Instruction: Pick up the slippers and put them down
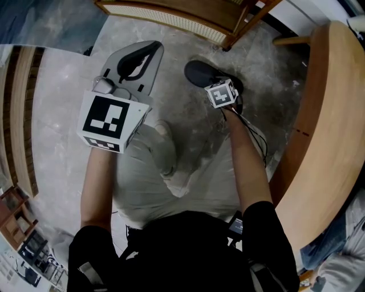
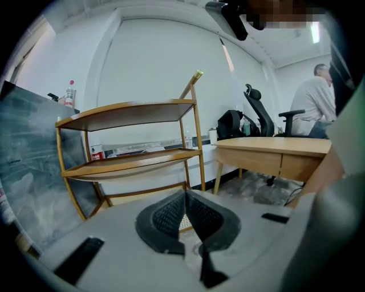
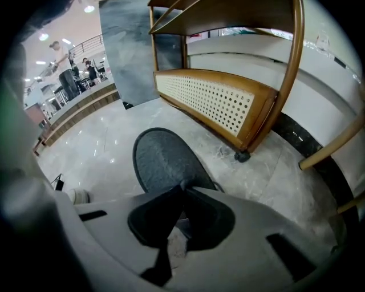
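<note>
A dark grey slipper (image 1: 198,73) lies flat just above or on the pale stone floor, in front of the wooden rack. In the right gripper view the slipper (image 3: 159,157) stretches away from my right gripper (image 3: 183,187), whose jaws are shut on its near edge. From the head camera that gripper's marker cube (image 1: 221,93) covers the slipper's right end. My left gripper (image 1: 153,45) is held higher at the left and points towards the rack. Its jaws (image 2: 185,193) meet at the tips with nothing between them. No second slipper shows.
A wooden rack with a cane bottom shelf (image 1: 171,14) (image 3: 211,100) stands just beyond the slipper. A wooden table (image 1: 325,142) runs along the right, with cables (image 1: 256,137) on the floor beside it. The person's shoe (image 1: 165,148) is between the two arms. Someone sits at the back (image 2: 319,97).
</note>
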Tool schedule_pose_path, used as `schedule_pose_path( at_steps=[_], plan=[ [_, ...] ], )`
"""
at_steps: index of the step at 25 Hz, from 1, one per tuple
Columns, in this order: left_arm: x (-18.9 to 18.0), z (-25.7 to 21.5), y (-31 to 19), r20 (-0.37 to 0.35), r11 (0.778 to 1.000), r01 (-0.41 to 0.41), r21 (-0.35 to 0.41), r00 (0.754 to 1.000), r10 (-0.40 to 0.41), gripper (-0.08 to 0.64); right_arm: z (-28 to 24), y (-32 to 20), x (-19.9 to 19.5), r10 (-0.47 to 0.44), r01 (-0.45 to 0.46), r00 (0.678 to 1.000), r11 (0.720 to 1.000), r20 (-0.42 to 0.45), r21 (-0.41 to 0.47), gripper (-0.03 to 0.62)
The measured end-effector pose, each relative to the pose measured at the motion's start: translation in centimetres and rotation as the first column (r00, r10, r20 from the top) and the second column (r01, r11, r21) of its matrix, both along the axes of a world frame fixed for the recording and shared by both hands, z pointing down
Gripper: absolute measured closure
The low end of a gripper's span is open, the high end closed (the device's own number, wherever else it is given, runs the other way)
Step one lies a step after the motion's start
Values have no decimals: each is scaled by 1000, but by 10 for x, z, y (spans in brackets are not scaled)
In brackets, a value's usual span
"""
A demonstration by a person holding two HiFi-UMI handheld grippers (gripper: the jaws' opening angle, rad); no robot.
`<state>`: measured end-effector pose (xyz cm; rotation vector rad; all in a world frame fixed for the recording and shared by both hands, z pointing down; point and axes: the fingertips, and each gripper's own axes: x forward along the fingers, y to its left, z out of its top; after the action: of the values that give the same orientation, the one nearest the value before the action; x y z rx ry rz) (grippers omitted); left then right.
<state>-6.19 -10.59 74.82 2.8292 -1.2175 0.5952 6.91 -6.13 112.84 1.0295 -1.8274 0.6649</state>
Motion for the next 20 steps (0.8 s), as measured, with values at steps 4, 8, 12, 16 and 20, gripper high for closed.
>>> schedule_pose_path(
  at_steps=[4,8,12,16,20],
  plan=[
    [4,2,1,17,1000,-14,11,1000,14,554,20,8,2,-15,16,1000,999,13,-38,588],
    [11,8,4,50,999,-36,-19,998,37,554,41,13,3,-21,23,999,998,37,-59,563],
    [11,11,4,70,999,-51,-6,996,51,554,35,10,-1,-10,13,998,999,56,-52,530],
    [9,13,1,69,999,-38,-12,997,39,554,25,7,-4,7,-4,998,999,67,-44,487],
    [9,14,-1,65,999,-32,-12,997,32,554,24,10,0,38,-35,997,998,66,-57,447]
  ],
)
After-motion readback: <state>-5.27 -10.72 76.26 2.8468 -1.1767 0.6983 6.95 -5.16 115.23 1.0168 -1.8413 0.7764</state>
